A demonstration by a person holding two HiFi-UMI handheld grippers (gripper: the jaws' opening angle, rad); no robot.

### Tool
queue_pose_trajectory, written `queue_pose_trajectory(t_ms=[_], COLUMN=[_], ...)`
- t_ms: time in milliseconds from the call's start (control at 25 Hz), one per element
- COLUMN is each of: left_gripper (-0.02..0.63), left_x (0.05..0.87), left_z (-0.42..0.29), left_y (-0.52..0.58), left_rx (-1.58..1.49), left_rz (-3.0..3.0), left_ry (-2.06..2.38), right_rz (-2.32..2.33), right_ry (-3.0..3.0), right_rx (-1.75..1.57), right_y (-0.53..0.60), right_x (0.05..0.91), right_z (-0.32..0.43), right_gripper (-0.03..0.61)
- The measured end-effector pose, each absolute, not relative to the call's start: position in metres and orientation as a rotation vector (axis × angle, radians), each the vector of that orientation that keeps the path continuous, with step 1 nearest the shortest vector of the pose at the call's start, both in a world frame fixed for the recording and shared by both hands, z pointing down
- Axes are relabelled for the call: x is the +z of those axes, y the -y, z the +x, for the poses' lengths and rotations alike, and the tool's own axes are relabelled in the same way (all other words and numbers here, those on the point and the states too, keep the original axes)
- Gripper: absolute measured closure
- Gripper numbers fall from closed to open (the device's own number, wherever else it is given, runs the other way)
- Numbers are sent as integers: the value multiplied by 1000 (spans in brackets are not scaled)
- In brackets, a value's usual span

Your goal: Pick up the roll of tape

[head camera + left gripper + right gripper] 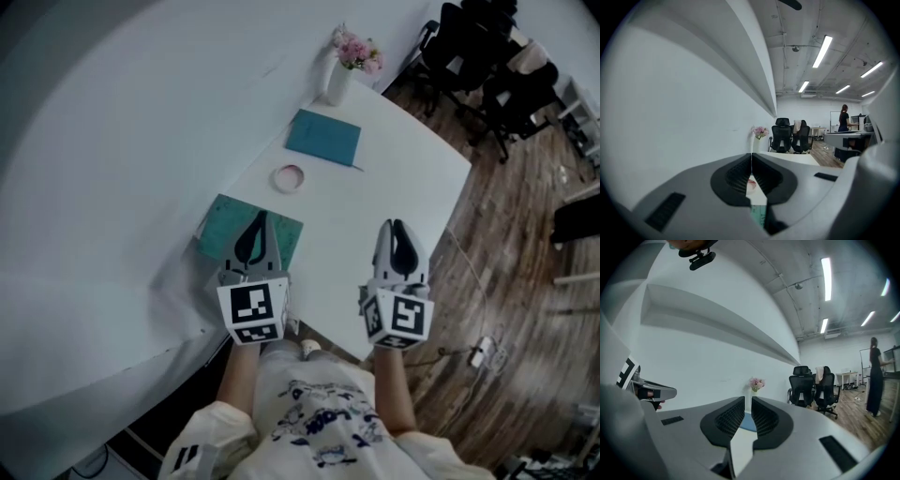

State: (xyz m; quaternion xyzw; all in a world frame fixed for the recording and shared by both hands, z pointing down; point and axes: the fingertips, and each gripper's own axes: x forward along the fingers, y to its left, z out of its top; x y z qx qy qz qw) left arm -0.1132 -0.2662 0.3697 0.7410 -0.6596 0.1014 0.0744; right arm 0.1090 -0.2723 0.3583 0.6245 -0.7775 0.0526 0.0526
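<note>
Tape roll (289, 177) lies untouched on the table (412, 169). Nearer than it, the left gripper (261, 220) is pressed together and the right gripper (397, 228) is slightly parted. Both are empty.

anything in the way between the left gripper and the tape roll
Nothing visible. Only bare table lies between the left gripper and the roll of tape. The teal mat lies flat under the gripper; the notebook and vase sit beyond the roll.

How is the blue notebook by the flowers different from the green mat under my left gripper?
The blue notebook lies uncovered near the vase; the green mat is partly hidden under the left gripper. The notebook is bluer and at the far end; the mat is greener and nearer you. Both lie flat on the table.
</note>
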Motion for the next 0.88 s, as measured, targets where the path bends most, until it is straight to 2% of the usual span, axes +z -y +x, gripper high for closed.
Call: queue_pose_trajectory(t_ms=[360,640,880], left_gripper=[605,521,477], left_x=[411,447,479], left_z=[-97,-86,-76], left_y=[338,371,392], left_rx=[440,561,703], left_rz=[2312,2348,2374], left_ry=[1775,1629,1491], right_rz=[1975,2013,2022], right_ry=[2288,2186,2123], right_rx=[145,238,270], right_y=[316,329,335], right_x=[368,395,412], right_z=[121,132,141], right_gripper=[548,548,548])
